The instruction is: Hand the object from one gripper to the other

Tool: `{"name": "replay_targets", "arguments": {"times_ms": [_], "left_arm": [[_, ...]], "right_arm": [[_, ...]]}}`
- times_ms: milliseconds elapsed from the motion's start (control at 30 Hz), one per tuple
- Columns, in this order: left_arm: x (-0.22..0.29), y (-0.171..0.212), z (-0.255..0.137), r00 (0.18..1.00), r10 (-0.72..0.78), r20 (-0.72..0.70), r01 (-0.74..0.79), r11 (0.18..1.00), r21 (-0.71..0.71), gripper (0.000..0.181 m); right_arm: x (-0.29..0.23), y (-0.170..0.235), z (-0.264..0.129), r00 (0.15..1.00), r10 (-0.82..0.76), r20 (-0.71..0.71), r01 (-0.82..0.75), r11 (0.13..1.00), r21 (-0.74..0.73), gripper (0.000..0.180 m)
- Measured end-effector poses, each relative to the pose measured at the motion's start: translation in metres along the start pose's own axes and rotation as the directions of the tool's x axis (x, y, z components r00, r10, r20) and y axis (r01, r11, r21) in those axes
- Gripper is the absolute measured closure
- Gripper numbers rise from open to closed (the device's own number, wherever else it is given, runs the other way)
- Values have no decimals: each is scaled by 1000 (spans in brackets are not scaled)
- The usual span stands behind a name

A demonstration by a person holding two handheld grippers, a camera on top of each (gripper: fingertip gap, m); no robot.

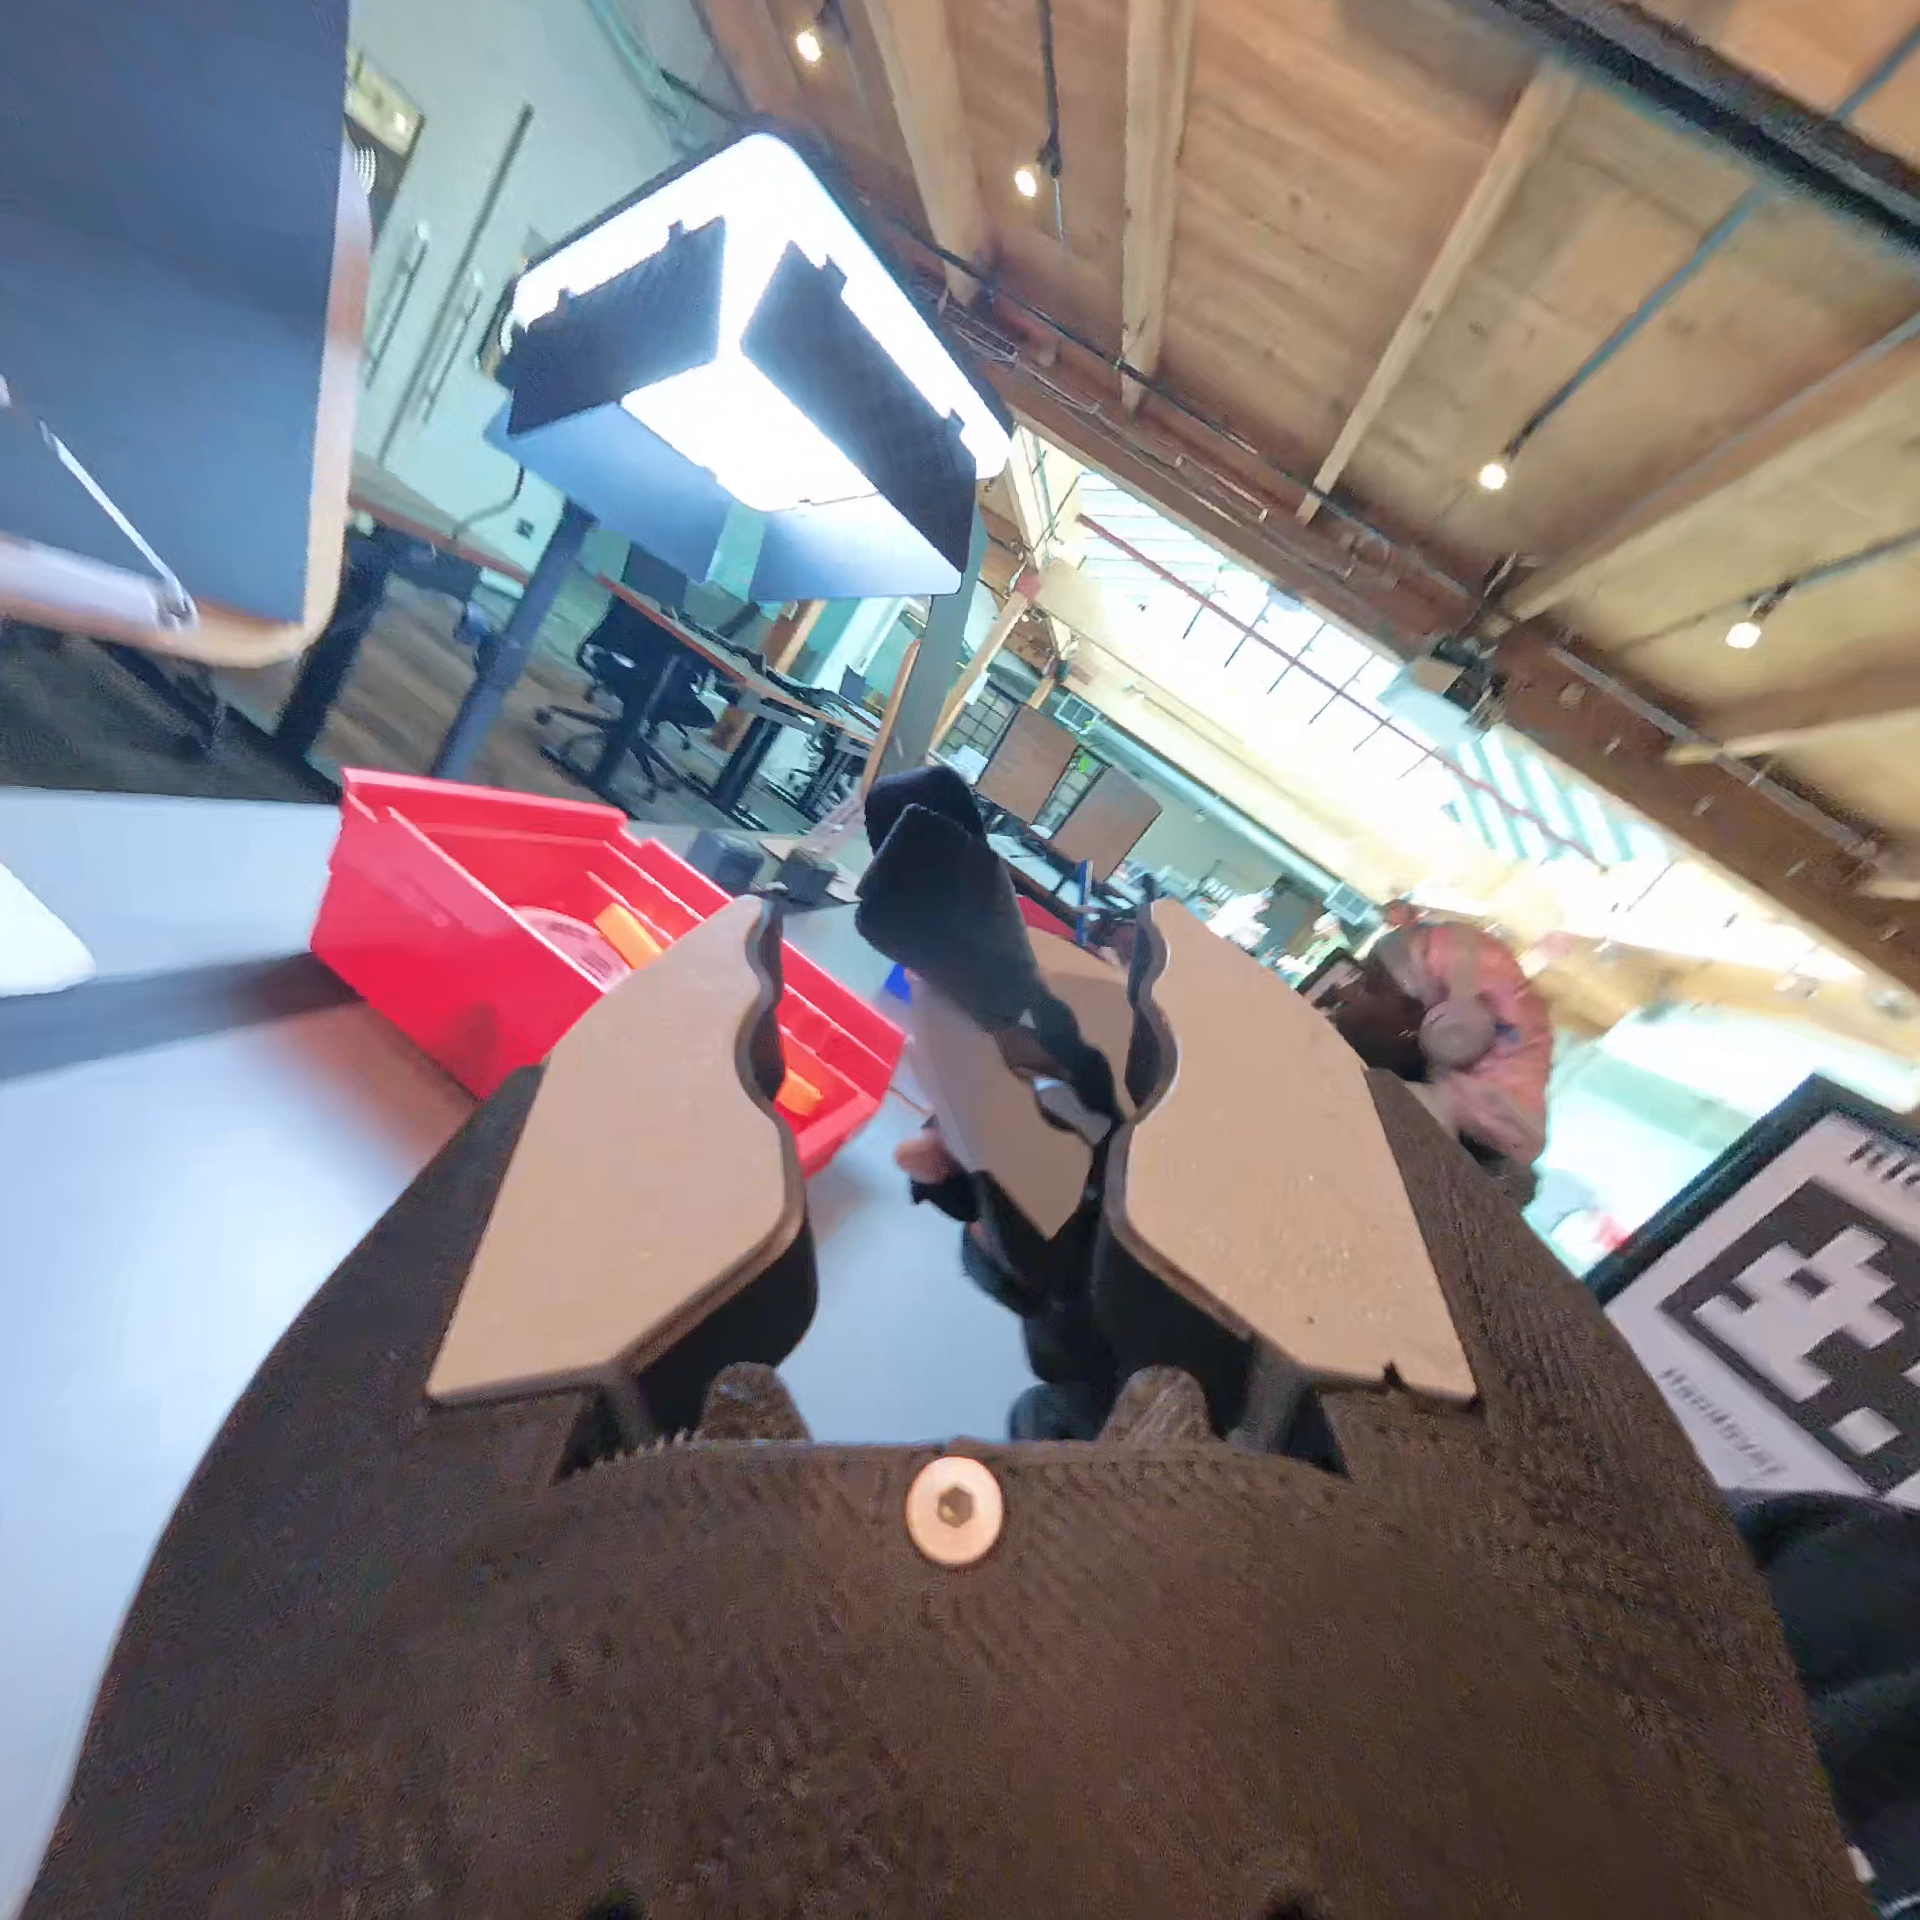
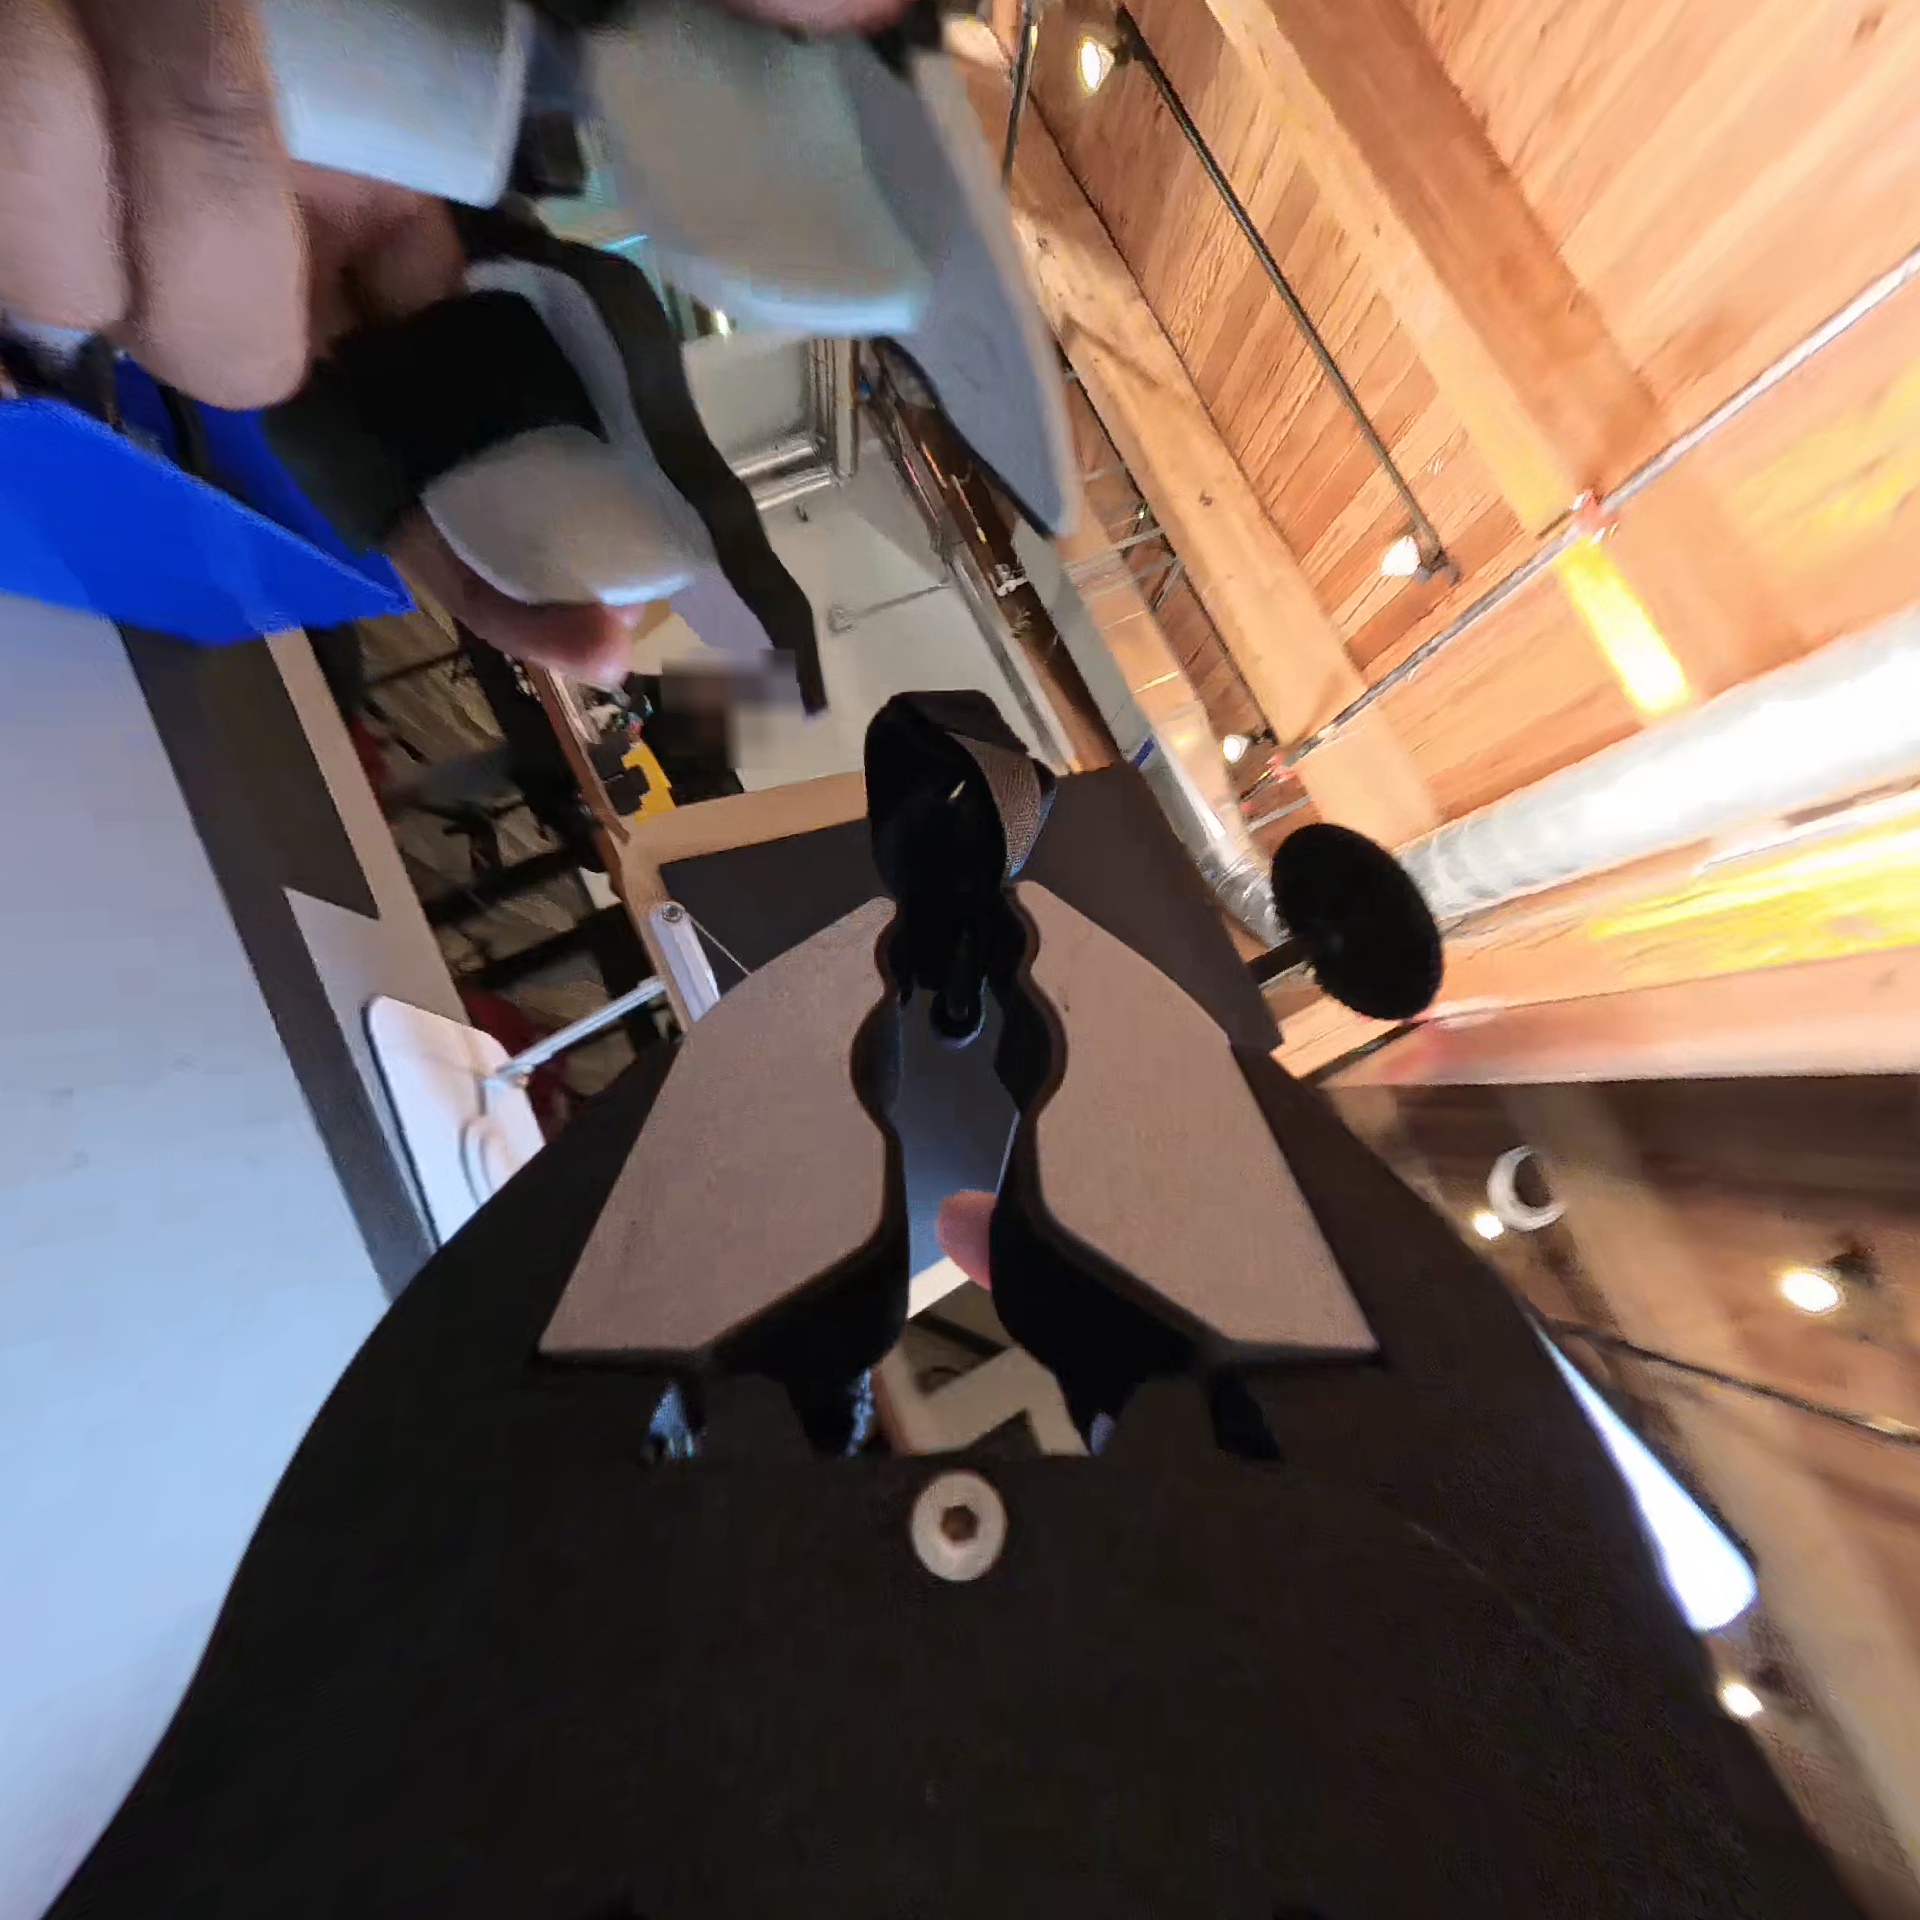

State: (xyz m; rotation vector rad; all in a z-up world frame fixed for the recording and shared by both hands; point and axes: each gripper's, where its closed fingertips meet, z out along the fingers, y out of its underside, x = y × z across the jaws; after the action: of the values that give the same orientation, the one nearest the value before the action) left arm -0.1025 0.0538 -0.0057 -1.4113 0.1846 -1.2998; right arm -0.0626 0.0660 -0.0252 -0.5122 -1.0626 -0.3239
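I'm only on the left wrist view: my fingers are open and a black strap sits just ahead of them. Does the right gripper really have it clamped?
Observer: Yes. In the right wrist view the right gripper is closed on the black strap, and the strap's looped end pokes out past the tips.
Operator: Anything near it that I can't see from here?
Observer: A black round disc on a stem stands off to the right of those fingers, apart from the strap.

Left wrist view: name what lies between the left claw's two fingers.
In the left wrist view, the right claw, shut on a black strap, sits between the fingers of the open left claw, close to the right-hand one.
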Motion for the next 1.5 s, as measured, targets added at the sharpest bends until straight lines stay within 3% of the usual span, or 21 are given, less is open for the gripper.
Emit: {"name": "replay_targets", "arguments": {"times_ms": [167, 367, 433, 500, 600, 667, 767, 900, 967, 1000, 1067, 1200, 1300, 1400, 1500], "left_arm": [[-18, 21, 7, 992, -119, 43, 121, 992, -45, 118], [-38, 29, 3, 992, -91, 89, 99, 991, -94, 148], [-38, 30, 3, 997, -37, 67, 45, 993, -109, 159], [-36, 23, 0, 998, 52, 41, -48, 995, -91, 163], [-29, 2, -13, 984, 178, -27, -179, 983, -37, 165], [-19, -3, -21, 943, 322, -86, -327, 944, -50, 166], [4, 3, -31, 857, 466, -221, -490, 870, -62, 165], [35, 25, -36, 777, 468, -421, -534, 844, -49, 165], [43, 38, -34, 758, 442, -480, -536, 841, -72, 165], [43, 45, -32, 752, 445, -486, -551, 829, -92, 165], [43, 52, -28, 752, 445, -486, -558, 823, -110, 165], [28, 42, -20, 800, 462, -381, -534, 839, -103, 162], [11, 33, -12, 861, 445, -247, -486, 863, -139, 144], [4, 25, -7, 909, 384, -162, -406, 903, -137, 132], [5, 28, 1, 915, 387, -112, -400, 907, -134, 124]], "right_arm": [[-29, -11, 3, 990, -144, -4, 144, 990, 10, 166], [-50, -7, 7, 980, -191, 55, 192, 981, -20, 165], [-55, -5, 8, 986, -142, 86, 146, 988, -40, 160], [-58, -9, 8, 990, -49, 135, 54, 998, -33, 142], [-57, -15, 9, 928, 249, 278, -237, 968, -79, 114], [-50, -23, 7, 787, 490, 376, -485, 867, -115, 112], [-35, -37, 0, 467, 737, 489, -763, 615, -197, 115], [-34, -55, -9, 64, 810, 583, -888, 313, -337, 114], [-41, -70, -17, -82, 764, 640, -886, 238, -398, 117], [-46, -75, -19, -108, 752, 650, -878, 235, -417, 121], [-52, -81, -20, -70, 746, 662, -871, 277, -405, 152], [-51, -66, -9, 157, 792, 590, -845, 417, -335, 162], [-42, -39, 3, 443, 774, 452, -766, 589, -258, 163], [-23, -7, 11, 762, 604, 233, -569, 797, -202, 163], [-15, 2, 12, 910, 404, 95, -381, 903, -197, 163]]}}
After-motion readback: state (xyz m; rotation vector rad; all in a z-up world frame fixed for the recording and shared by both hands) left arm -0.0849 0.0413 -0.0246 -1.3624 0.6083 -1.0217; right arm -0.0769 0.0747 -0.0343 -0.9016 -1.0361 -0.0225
